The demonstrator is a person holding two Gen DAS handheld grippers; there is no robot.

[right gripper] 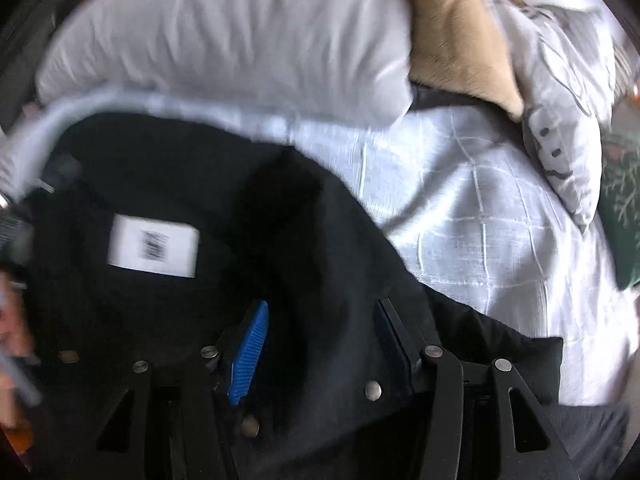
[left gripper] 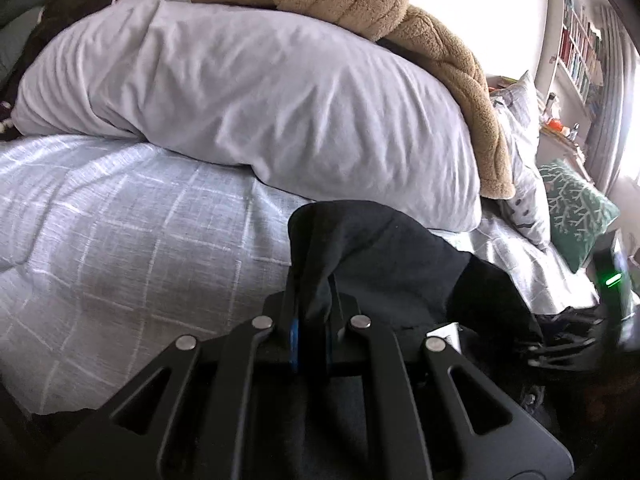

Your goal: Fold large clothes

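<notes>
A bedroom fills both views: a bed [left gripper: 120,240] with a pale checked cover takes the lower left and the middle of the left wrist picture, a big white pillow [left gripper: 248,92] lies across the upper middle, and a tan blanket [left gripper: 360,4] sits on top of the pillow. At the far right edge stands a bookshelf [left gripper: 580,52], and a green cushion [left gripper: 576,208] lies below it.

The garment [right gripper: 192,184] is dark, with a white label [right gripper: 154,246] in the left middle of the right wrist picture. It lies on the bed near its lower edge, bunched and not flat.

The left gripper [left gripper: 314,300], in the lower middle of its picture, is closed on a fold of the garment, which rises as a dark peak between its fingers. The right gripper [right gripper: 320,344] has its jaws spread apart above the cloth, with a blue pad [right gripper: 250,354] on the left finger; it holds nothing.

I judge that the folding is at an early stage. No neat fold is visible, and the cloth is only lifted at one point. Spreading it out and all folds seem to remain.
</notes>
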